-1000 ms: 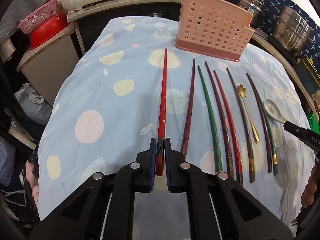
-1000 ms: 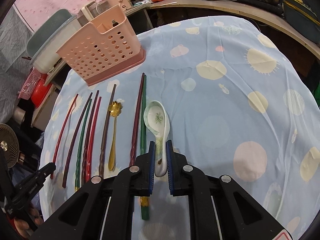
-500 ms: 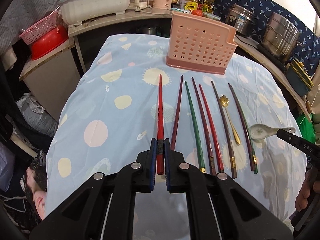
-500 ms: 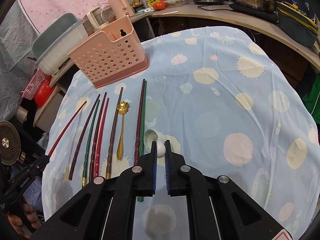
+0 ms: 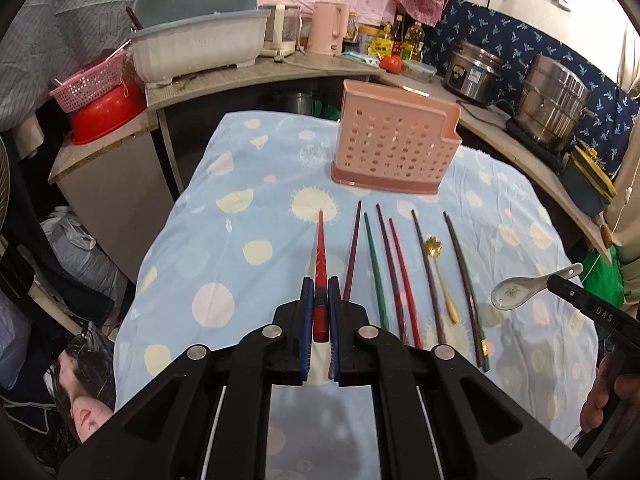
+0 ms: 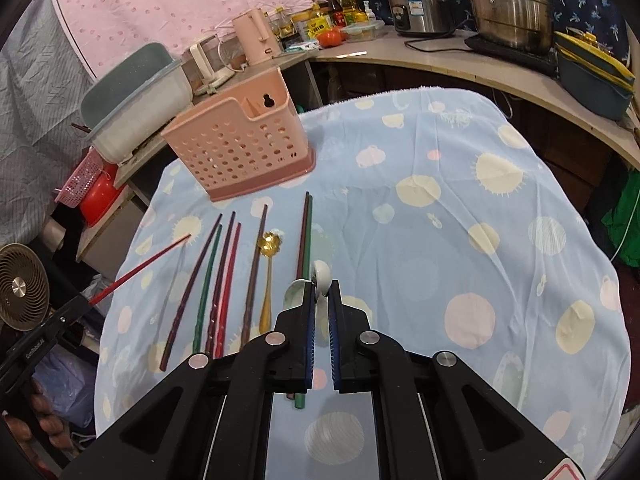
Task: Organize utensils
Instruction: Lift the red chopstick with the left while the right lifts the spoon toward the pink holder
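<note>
While the left gripper [image 5: 318,300] has its jaws clamped on a red chopstick [image 5: 320,248], the right gripper [image 6: 321,294] pinches a white spoon [image 6: 320,274] above the table [image 6: 460,240].

place: home kitchen | evidence: rice cooker [image 5: 474,74], steamer pot [image 5: 554,100], oil bottles [image 5: 414,42]

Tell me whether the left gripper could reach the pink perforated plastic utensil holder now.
Probably yes: the left gripper, shut on a red chopstick, faces bare tablecloth before the holder.
</note>
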The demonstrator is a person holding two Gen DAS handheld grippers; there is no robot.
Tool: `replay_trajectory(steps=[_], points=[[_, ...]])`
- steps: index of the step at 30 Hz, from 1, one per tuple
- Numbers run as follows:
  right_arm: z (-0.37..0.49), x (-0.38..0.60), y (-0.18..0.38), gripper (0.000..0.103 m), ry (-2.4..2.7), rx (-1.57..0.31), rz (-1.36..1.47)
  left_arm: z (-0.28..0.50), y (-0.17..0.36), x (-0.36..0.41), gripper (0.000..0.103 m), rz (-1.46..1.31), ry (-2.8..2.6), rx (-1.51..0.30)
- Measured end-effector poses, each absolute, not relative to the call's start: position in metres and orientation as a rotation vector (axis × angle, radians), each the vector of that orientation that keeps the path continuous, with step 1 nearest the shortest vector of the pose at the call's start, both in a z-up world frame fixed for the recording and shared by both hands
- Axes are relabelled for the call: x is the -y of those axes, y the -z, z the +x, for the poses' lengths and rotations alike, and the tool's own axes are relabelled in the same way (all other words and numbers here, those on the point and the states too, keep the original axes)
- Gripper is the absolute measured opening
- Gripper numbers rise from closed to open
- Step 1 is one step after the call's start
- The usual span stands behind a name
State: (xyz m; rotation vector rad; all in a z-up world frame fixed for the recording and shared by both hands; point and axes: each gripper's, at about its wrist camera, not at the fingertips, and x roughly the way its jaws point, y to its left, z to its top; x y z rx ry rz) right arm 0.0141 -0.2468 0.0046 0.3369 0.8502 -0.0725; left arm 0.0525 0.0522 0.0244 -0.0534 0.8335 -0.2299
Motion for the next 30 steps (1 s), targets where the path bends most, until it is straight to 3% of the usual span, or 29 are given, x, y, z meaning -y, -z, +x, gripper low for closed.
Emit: replay_trajectory(steps=[30], points=[[0.122, 0.257, -0.102, 0.006, 0.062, -0.649, 0.255, 0.151, -0.204, -0.026, 0.007, -0.005, 0.249, -0.44]])
